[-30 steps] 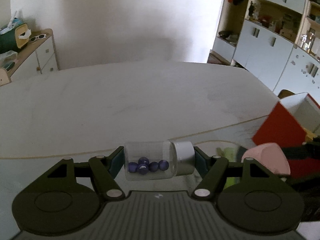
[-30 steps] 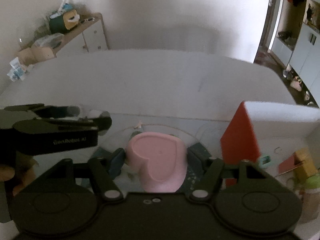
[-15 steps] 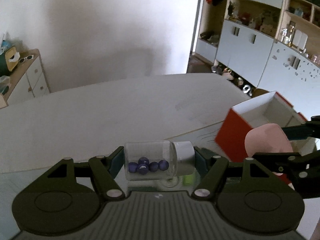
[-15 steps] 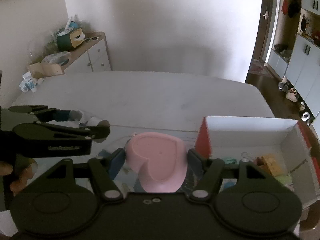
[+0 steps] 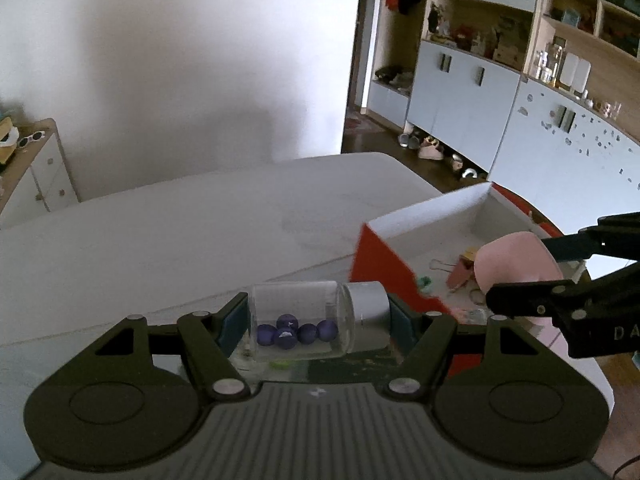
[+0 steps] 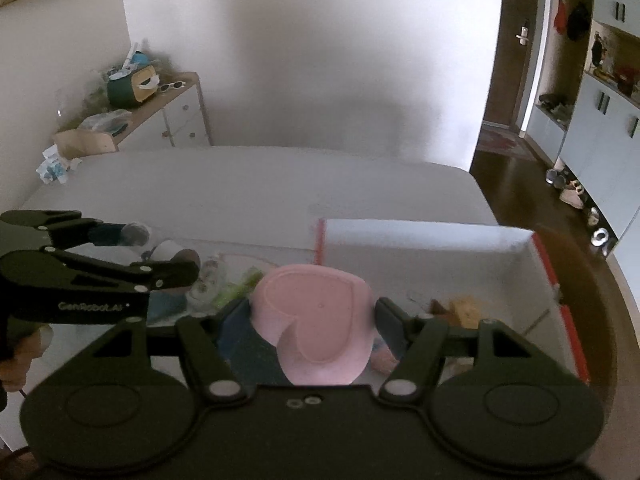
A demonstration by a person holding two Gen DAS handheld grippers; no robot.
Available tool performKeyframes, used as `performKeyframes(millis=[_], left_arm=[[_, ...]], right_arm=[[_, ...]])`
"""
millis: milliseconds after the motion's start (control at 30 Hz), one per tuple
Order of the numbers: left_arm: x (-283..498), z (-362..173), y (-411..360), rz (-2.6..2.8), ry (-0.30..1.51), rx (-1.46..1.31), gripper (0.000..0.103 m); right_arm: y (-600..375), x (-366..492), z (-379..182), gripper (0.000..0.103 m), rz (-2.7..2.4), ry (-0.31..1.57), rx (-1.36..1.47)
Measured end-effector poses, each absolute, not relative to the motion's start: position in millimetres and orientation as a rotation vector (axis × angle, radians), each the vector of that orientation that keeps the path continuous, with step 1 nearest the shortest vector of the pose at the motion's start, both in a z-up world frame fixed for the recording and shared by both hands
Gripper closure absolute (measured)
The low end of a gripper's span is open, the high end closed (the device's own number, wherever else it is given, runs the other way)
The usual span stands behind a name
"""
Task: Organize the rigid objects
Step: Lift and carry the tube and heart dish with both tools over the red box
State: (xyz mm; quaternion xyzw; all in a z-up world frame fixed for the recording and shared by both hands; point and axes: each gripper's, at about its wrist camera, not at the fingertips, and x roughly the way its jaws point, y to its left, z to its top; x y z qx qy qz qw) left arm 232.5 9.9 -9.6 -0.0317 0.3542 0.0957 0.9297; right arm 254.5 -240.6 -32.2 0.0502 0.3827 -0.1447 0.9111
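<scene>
Both sets of jaws are clamped on something. Starting at the left, the left gripper (image 5: 319, 317) grips a clear jar (image 5: 301, 320) lying on its side, one pad on the glass base and the other on the silver cap (image 5: 368, 316). Several dark blue beads (image 5: 296, 333) sit in the low side of the jar. From the right wrist view the same left gripper (image 6: 160, 252) reaches in from the left edge, with part of a hand (image 6: 20, 360) visible behind it. Jar and gripper are lifted clear of the white table (image 5: 180, 220), near its front edge, over a glassy sheet where small clutter lies too blurred to name.

Further right, the right gripper (image 6: 314, 322) is closed on a pink heart-shaped dish (image 6: 316, 324), its pads pressing the dish's two sides, the heart's point towards the camera. In the left wrist view that pink dish (image 5: 516, 264) shows held in the right gripper (image 5: 560, 272), over the open box.

At the right end of the table, by its right edge, stands a red box with a white inside (image 6: 420, 248). Small things lie on its floor, among them a yellow block (image 6: 462, 310) and a binder clip (image 5: 442, 267). Beyond the table's right edge, shoes (image 6: 572, 196) lie on the dark floor by pale blue cabinets (image 5: 460, 92).
</scene>
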Motion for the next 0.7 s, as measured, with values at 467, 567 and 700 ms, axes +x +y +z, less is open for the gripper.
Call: performKeyframes(millis=[467,567,700], left_arm=[[294,-31,-70,0.182,0.763,-0.039,0.031],[307,-36,-80,0.186,0.774,-0.033,0.031],[334,-48,-96,0.184,0.810,-0.017,0.031]], right_arm=[[-330,202,-51,0.035,-0.378,0.817,0.093],[-346,197,-54,0.035,-0.391,0.821,0.088],[-364,196,-60,0.035,-0.402,0.827,0.092]])
